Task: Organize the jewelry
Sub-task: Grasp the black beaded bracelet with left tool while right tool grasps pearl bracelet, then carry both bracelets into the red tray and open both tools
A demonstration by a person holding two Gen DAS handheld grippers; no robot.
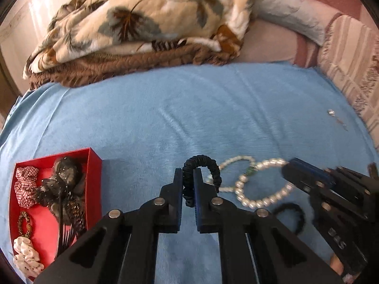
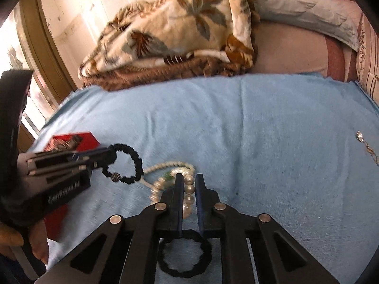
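At lower left of the left wrist view sits the red box [image 1: 94, 165], a shallow cardboard tray holding a checked scrunchie [image 1: 24, 185], a dark feathered hair comb [image 1: 64, 189] and a white spotted scrunchie [image 1: 24, 252]. Centre frame, the left gripper [image 1: 188, 184] reaches forward, low over the blue towel [image 1: 189, 108], fingers clamped on a black coiled hair tie [image 1: 208, 165] that arches up past the tips, ribbed and springy. In the right wrist view that tie hangs as a full ring at mid left. Just right of it lies the pearl bracelet [image 1: 258, 201], round glossy beads in a loop, overlapping a thinner bead strand [image 1: 234, 162]. The right gripper [image 2: 189, 187] angles down with its fingers pinching the bracelet's bead row. Below it lies a fuzzy black hair band [image 2: 184, 253], flat on the plush towel. Far right, a thin chain pendant [image 2: 366, 145] rests well apart.
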